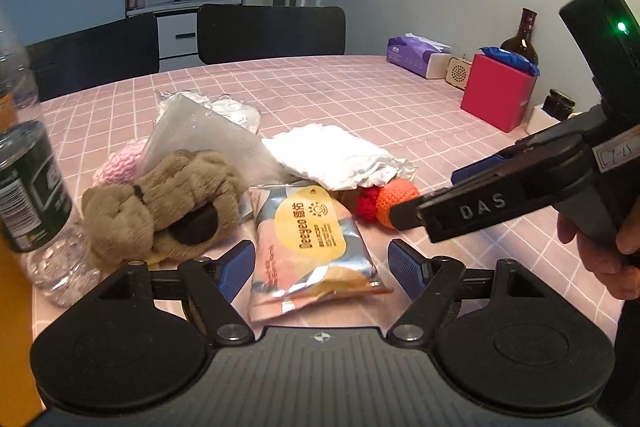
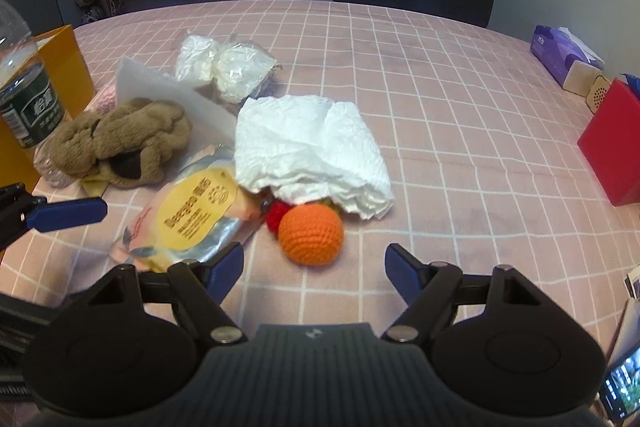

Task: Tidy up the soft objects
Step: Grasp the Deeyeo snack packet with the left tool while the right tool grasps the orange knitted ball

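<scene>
A: So, the orange crochet ball (image 2: 311, 235) is the nearest soft thing. It sits on the pink checked tablecloth (image 2: 460, 147), dead ahead at twelve o'clock of the right gripper (image 2: 314, 269), whose blue fingers stand wide apart with nothing between them.

B: How will it handle?

A: Light and squashy, I'd judge. The yarn should give grip, so it won't slip. Take it across its middle; being round, it may roll if nudged off-centre. A red knitted piece (image 2: 276, 217) touches it at ten o'clock and might come along.

B: And around it?

A: At one o'clock, the crumpled white paper towel (image 2: 312, 147) overhangs it, limp and easily snagged. At nine o'clock lies the foil snack packet (image 1: 316, 247), crinkly and slick; it lies between the left gripper (image 1: 322, 267) fingers, which are also spread and empty. Further, at ten o'clock, the brown plush toy (image 2: 124, 143) rests against a plastic water bottle (image 2: 28, 103).
</scene>
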Demonstrator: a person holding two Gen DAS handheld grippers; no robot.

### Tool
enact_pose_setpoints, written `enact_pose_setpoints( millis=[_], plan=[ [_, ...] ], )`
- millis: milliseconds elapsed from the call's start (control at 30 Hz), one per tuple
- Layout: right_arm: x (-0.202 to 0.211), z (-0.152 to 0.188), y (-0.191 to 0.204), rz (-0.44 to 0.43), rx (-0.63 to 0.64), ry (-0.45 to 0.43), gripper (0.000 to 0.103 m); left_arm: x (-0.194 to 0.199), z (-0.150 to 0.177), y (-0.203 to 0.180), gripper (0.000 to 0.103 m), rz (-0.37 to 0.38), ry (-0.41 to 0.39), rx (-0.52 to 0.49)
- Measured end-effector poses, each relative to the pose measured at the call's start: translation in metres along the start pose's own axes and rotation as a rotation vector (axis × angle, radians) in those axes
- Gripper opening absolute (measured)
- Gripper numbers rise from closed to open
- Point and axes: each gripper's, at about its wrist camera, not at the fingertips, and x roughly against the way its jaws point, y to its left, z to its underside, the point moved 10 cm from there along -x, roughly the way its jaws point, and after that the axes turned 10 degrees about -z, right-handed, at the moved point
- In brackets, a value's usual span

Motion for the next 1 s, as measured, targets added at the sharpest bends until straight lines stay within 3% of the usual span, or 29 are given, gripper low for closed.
enact_pose_setpoints(
  millis=[133, 300, 633, 767, 967, 1000],
  plan=[
    [-0.013, -0.007, -0.006, -0.019, -0.031, -0.001, 0.063, -0.014, -0.002, -0.003, 0.097, -0.004, 0.036, 0.018],
    [-0.026, -0.005, -0.012, -0.056, -0.078, 0.022, 0.039, -0.033, 0.001, -0.004, 0.098, -0.036, 0.095, 0.021],
    [-0.022, 0.001, -0.005, -0.08, -0.053, 0.063, 0.039, -0.056, 0.008, -0.006, 0.098, -0.087, 0.181, 0.003],
    [-0.018, 0.004, -0.003, -0.077, -0.047, 0.086, 0.039, -0.058, 0.008, -0.008, 0.098, -0.103, 0.17, -0.012],
    [-0.018, 0.007, -0.003, -0.079, -0.043, 0.103, 0.039, -0.056, 0.008, -0.011, 0.084, -0.099, 0.156, -0.036],
    [-0.018, 0.007, -0.003, -0.079, -0.043, 0.104, 0.039, -0.055, 0.008, -0.01, 0.077, -0.103, 0.152, -0.037]
  ],
)
